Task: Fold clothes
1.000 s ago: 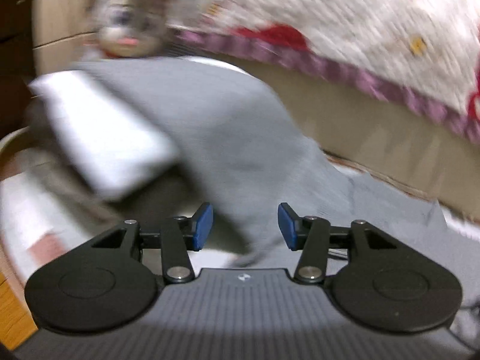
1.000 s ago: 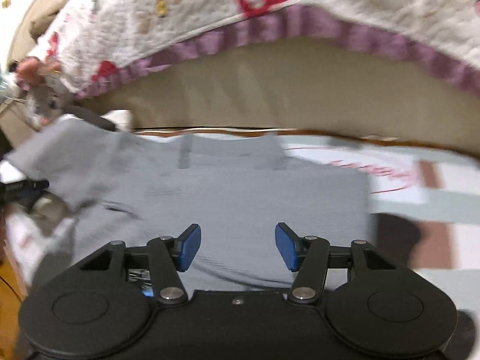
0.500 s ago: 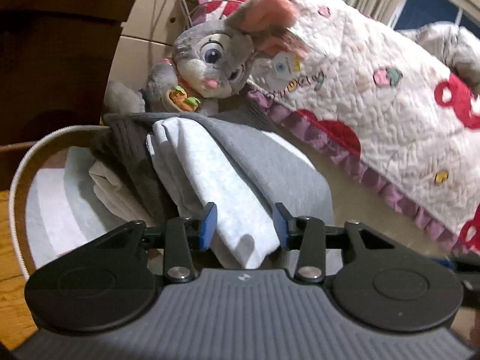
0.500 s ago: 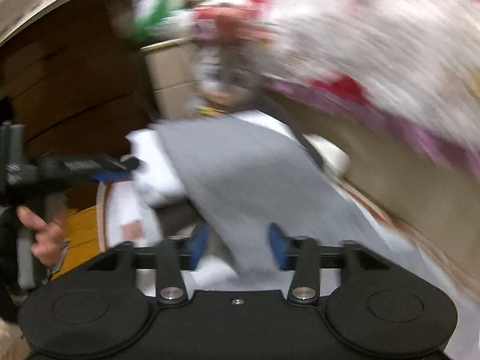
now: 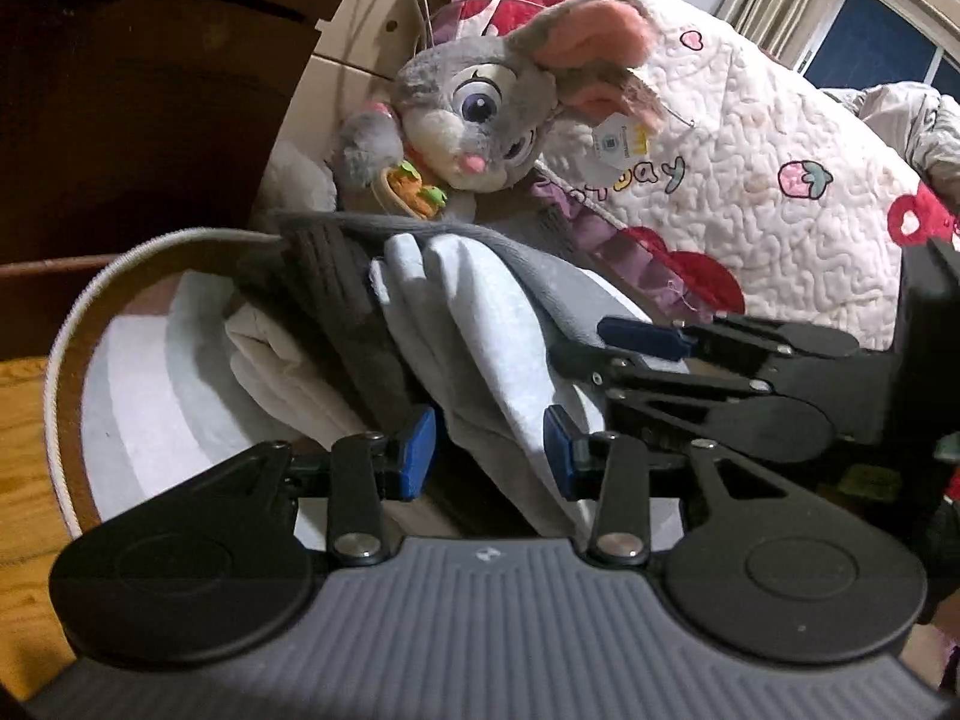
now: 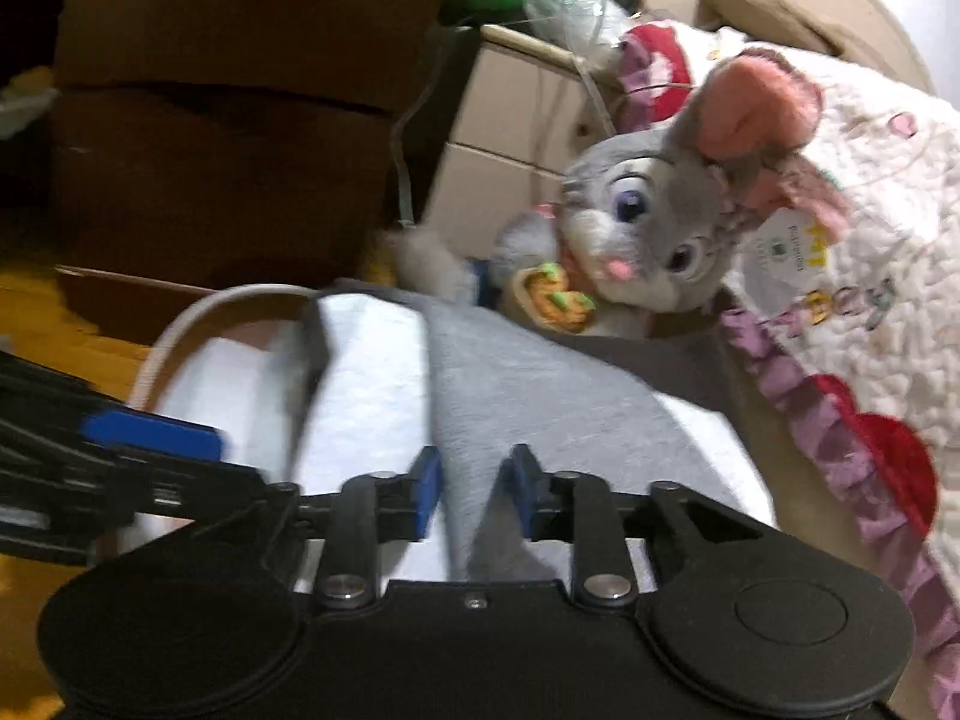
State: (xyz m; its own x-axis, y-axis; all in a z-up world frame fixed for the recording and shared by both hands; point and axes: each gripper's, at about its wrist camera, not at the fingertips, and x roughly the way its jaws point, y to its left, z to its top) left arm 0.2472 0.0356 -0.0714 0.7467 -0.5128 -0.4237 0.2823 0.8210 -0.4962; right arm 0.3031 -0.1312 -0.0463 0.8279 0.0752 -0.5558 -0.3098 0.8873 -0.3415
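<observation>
Gripping the folded grey garment [image 6: 540, 414], the left claw [image 5: 489, 450] holds firm, the right claw [image 6: 474, 489] easing open beside it above the basket [image 5: 66, 348] pile: folding looks done, placing remains.

This is a bedroom in a home. A bed fills the upper right of both views, covered by a white quilted bedspread [image 5: 774, 138] sewn with red hearts, strawberries and pastel letters and edged with a purple ruffle [image 6: 840, 450]. A grey plush rabbit [image 5: 480, 120] with pink-lined ears, a paper tag still on one ear, leans against the bed's side. At far upper right of the left wrist view, a dark window [image 5: 870, 36] shows behind pale curtains. A round basket [image 5: 66, 360] heaped with soft clothes sits at centre left on a wooden floor [image 5: 24, 420], with dark wooden furniture [image 6: 210, 120] behind it at upper left
</observation>
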